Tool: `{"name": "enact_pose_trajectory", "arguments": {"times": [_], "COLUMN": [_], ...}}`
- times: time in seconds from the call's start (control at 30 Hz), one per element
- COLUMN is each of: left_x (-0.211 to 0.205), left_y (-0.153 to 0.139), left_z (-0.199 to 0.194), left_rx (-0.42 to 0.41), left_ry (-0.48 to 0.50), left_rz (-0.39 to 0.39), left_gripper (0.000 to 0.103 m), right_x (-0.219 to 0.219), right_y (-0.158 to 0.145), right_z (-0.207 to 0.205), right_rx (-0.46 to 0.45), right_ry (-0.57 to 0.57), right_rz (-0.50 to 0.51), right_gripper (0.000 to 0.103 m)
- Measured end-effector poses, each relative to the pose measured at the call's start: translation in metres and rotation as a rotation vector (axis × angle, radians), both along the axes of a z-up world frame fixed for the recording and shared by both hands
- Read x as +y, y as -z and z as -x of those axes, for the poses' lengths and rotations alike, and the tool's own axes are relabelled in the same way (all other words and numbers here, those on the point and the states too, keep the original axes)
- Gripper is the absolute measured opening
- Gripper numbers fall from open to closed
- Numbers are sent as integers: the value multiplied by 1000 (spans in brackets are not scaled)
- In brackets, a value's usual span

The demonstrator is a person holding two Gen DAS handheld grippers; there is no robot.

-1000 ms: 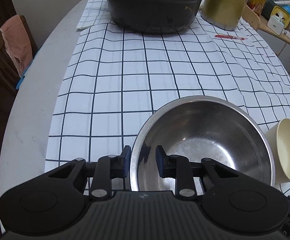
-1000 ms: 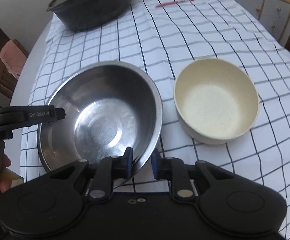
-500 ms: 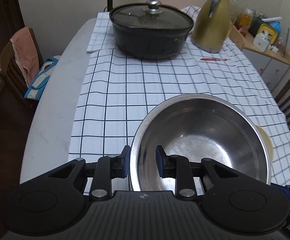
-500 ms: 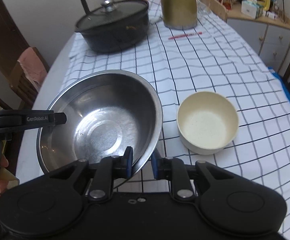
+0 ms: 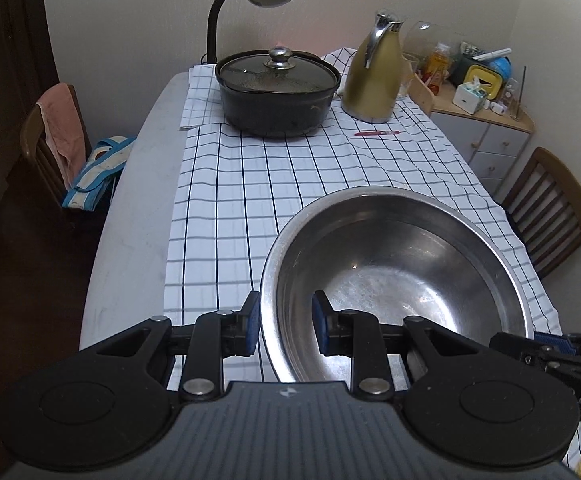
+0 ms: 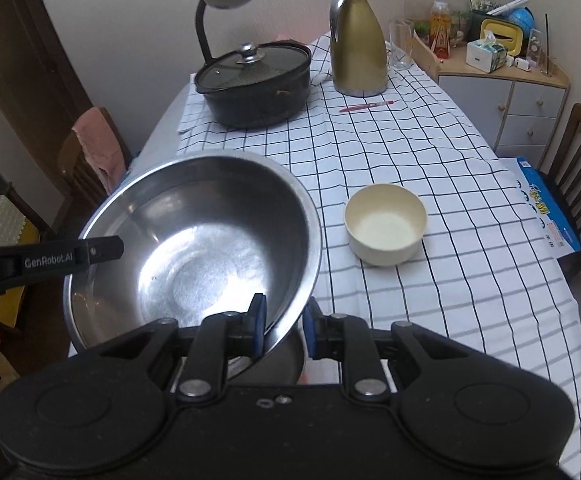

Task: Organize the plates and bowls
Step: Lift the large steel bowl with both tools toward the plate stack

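Lettering "GenRobot.AI" reads white along my left gripper (image 6: 102, 249) in the right wrist view; on the far cabinet the labels are too small to read. My left gripper (image 5: 283, 322) is clamped on the near left rim of the steel bowl (image 5: 402, 280); my right gripper (image 6: 284, 328) pinches its near right rim (image 6: 194, 264), one finger inside, one outside; the bowl is empty and held tilted above the checked cloth (image 6: 430, 184). Right of it the cream bowl (image 6: 385, 224) sits empty on the cloth; far off, the black pot (image 6: 256, 84) keeps its glass lid on.

steel bowl (image 6: 194, 248): shiny brushed metal | cream bowl (image 6: 385, 224): matt | tablecloth (image 6: 430, 168): checked cloth
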State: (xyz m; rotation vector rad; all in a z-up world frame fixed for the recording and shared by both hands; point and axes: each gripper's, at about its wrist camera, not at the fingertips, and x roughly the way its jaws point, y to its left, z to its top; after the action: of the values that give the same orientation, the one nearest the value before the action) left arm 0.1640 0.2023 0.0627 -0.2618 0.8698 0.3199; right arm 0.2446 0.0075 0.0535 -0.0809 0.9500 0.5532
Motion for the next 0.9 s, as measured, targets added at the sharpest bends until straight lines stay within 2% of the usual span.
{"name": "enact_pose_trajectory", "arguments": {"times": [0.2, 0.37, 0.67, 0.9], "left_x": [-17, -27, -43, -53], "left_y": [-1, 13, 64, 102], "left_z": [57, 98, 154, 174], "left_rx": [-1, 23, 62, 78], "left_ry": [18, 30, 25, 27], "left_rz": [19, 43, 69, 62], "left_gripper": [26, 26, 26, 26], "right_x": [-18, -31, -45, -50], "right_y": [-8, 0, 46, 88], "right_z": [46, 85, 136, 155], "right_rx": [-4, 13, 57, 85], "right_ry": [-11, -36, -73, -93], "right_rz": [1, 15, 44, 70], "right_gripper": [20, 20, 20, 20]}}
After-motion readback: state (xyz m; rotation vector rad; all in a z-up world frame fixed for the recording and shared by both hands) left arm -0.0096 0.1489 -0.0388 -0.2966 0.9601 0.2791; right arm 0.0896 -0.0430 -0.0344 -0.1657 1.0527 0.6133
